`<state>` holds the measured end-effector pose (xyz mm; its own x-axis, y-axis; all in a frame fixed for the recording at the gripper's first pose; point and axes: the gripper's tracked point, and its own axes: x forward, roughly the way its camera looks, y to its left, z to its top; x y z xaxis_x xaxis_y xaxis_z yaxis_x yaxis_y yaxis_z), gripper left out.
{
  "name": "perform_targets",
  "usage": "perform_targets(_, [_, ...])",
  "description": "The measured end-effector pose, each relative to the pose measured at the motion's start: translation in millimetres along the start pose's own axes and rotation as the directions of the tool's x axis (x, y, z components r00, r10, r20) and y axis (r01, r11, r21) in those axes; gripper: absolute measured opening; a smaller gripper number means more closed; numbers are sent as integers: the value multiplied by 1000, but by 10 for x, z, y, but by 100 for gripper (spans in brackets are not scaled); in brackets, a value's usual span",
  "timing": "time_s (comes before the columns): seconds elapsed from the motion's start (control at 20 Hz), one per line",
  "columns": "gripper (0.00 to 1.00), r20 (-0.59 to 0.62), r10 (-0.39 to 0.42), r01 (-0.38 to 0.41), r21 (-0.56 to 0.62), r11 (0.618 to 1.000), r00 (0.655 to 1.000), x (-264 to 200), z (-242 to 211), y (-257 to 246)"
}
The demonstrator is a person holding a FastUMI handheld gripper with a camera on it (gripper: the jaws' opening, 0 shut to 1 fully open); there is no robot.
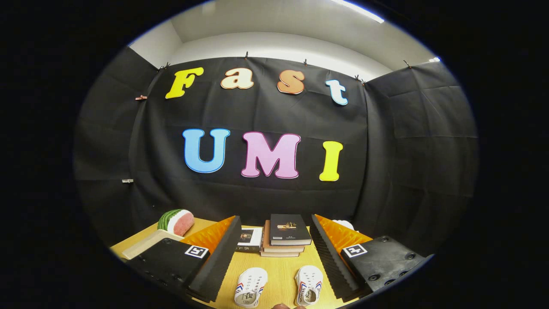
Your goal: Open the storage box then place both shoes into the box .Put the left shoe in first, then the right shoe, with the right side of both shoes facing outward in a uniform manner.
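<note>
We see two shoes (279,287) side by side on the tabletop (279,268), books (285,236) beyond them (watermelon slice (176,222) far left).

Clutter at the table's far edge
Stacked books (285,240) lie lower centre, a watermelon slice (176,222) lower left beside a tray (148,243), all on the table (279,270).
</note>
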<state>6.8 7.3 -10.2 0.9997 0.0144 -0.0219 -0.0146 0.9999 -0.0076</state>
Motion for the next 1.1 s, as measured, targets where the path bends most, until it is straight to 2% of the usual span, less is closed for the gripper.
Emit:
perform_targets(0.55, [97, -34, 11, -10, 13, 1000, 999, 49, -141, 92])
perform_targets(0.8, [97, -120, 38, -32, 52, 998, 992, 86, -335, 204])
perform_targets(0.95, [97, -246, 130, -89, 168, 982, 961, 77, -583, 421])
perform_targets(1.1, [99, -372, 290, -154, 354, 923, 882, 4, -836, 757])
